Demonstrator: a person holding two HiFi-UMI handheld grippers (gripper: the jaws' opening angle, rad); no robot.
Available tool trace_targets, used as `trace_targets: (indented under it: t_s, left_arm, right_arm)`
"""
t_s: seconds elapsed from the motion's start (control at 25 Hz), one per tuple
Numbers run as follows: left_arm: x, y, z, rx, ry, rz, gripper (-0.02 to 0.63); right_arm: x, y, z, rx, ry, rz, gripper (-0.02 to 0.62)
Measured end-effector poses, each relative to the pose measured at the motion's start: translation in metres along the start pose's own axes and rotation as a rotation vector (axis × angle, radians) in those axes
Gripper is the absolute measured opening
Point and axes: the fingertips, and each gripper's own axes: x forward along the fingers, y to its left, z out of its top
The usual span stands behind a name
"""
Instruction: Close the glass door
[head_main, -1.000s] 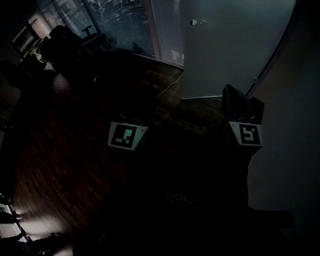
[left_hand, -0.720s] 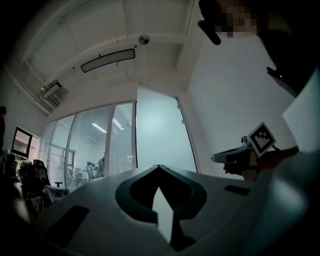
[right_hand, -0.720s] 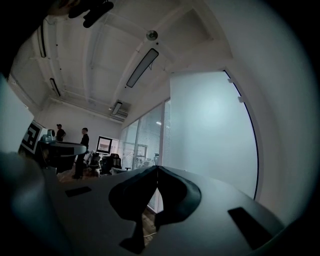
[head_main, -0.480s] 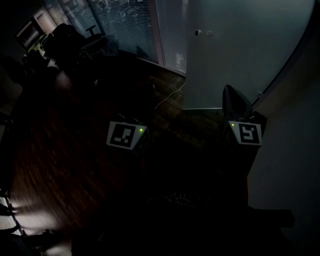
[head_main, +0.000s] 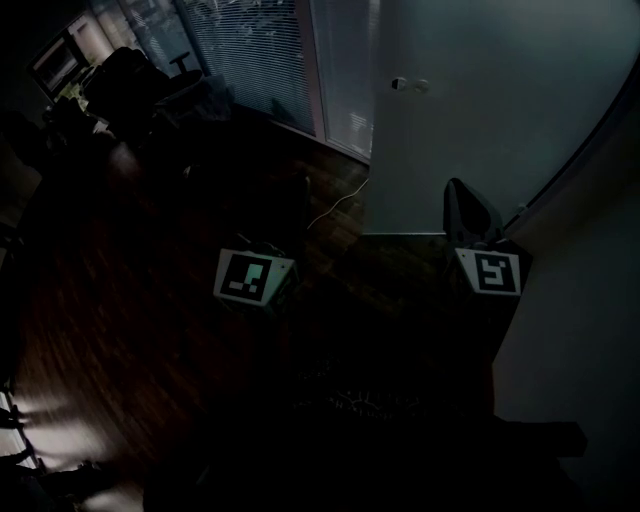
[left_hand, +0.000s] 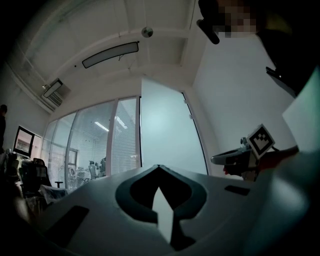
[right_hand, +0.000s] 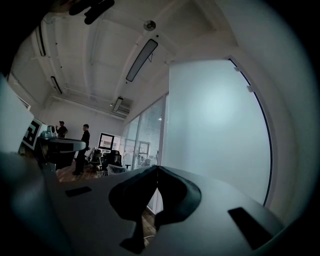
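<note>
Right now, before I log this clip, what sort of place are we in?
Most likely a dimly lit office. A glass partition with blinds runs along a dark wood floor, office chairs and a monitor stand nearby, and a frosted glass door stands ahead.

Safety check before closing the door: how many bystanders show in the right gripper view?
2, both far left: a first person, upper body only, and a second person, full-length, beside them. Others may be hidden.
</note>
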Motion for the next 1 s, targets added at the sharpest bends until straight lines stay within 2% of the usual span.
trace_targets:
  t_s: [0.48,0.68,0.84,1.0]
  left_arm:
    - [0.090,0.069,-0.025,-0.005,-0.003,-0.013,0.002]
    - [0.135,0.096,-0.027,0.007,-0.012,-0.047,0.002]
    - [0.186,0.128,-0.039,0.007,-0.010,-0.076,0.002]
    - [0.190,0.127,-0.040,0.003,-0.013,-0.098,0.002]
  right_arm:
    - [0.102,-0.024,-0.011,0.001,-0.001,-0.047,0.003]
    - [0.146,-0.037,-0.008,-0.001,-0.013,-0.079,0.003]
    - [0.204,-0.049,-0.014,0.004,0.002,-0.096,0.003]
    - [0.202,-0.052,-0.013,0.000,0.003,-0.119,0.003]
